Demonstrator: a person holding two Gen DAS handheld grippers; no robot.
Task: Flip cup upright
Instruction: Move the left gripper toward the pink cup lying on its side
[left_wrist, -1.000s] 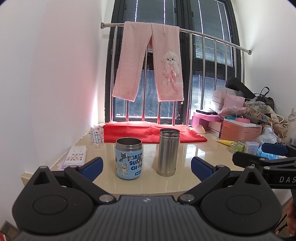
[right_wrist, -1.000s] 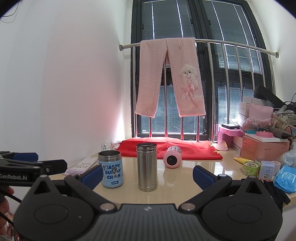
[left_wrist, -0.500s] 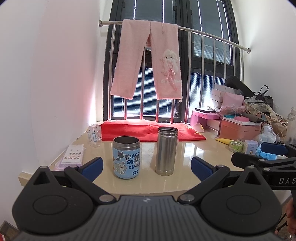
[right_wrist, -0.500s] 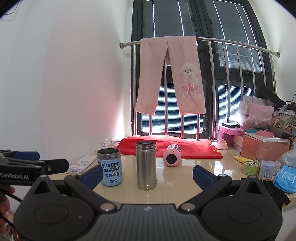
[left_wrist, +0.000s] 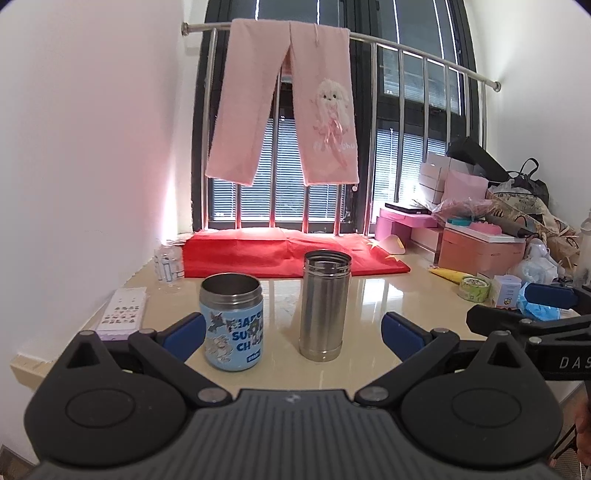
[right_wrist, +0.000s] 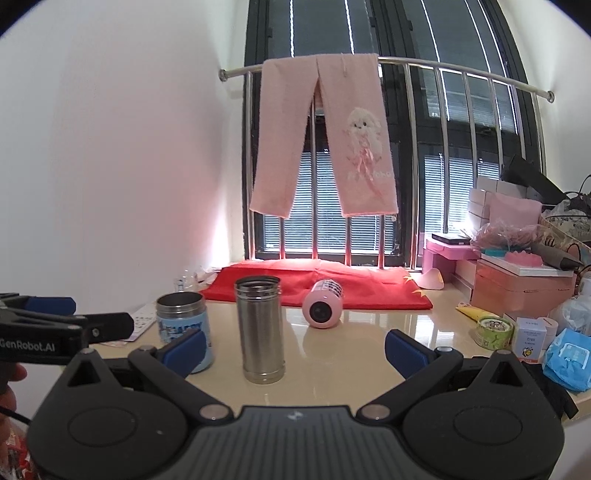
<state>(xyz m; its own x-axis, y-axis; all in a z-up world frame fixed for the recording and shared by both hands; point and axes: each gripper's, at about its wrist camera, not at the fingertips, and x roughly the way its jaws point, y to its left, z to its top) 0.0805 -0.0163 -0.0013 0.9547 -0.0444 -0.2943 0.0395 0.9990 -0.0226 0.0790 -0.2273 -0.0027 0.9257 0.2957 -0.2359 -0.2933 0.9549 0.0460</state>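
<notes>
- The small pink cylindrical cup (right_wrist: 324, 304) lies on its side on the glossy beige stone table (right_wrist: 369, 354), toward the far edge, touching or just in front of the red cloth (right_wrist: 369, 291) spread under the window.
- Its long axis runs roughly from front to back, one round end with a dark centre facing the right wrist camera; whether that end is the mouth or the base cannot be told.
- From the right gripper (right_wrist: 295, 345) the cup is ahead, just right of centre, beyond the tall bare steel cylinder (right_wrist: 260, 328) that stands upright nearer the front edge. The right fingers (right_wrist: 406, 352) are wide apart and hold nothing.
- In the left wrist view the pink cup is hidden, probably behind the steel cylinder, so the right gripper seems better placed to reach it.
- The left gripper (left_wrist: 293, 336) also has its fingers (left_wrist: 183, 336) spread and empty, aimed between the blue cartoon-printed steel jar (left_wrist: 232, 325) and the steel cylinder.
- The cup looks smooth and rounded, so it may roll sideways when touched.
</notes>
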